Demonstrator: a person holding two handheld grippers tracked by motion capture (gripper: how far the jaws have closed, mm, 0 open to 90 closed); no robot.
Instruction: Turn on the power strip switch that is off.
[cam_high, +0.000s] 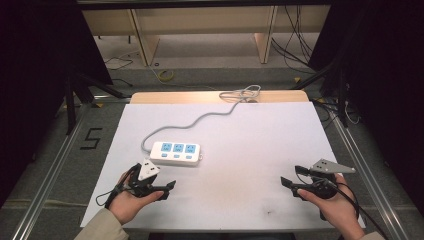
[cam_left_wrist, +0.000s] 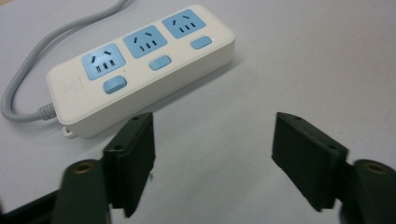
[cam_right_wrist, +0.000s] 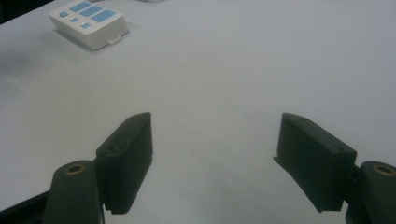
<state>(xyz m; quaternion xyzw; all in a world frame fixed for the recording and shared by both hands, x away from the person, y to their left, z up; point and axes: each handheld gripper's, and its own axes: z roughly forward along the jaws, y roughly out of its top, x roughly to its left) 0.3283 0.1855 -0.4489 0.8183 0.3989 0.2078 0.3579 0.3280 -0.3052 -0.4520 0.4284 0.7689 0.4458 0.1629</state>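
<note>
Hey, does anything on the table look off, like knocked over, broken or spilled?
Nothing stands out. The power strip lies flat and intact on the white table, sockets empty, its cord trailing off the far edge. Both grippers, left and right, hover open.

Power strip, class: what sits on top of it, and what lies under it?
The power strip carries three blue sockets, each with a blue switch; nothing is plugged in. It rests on the white table; its underside is covered.
</note>
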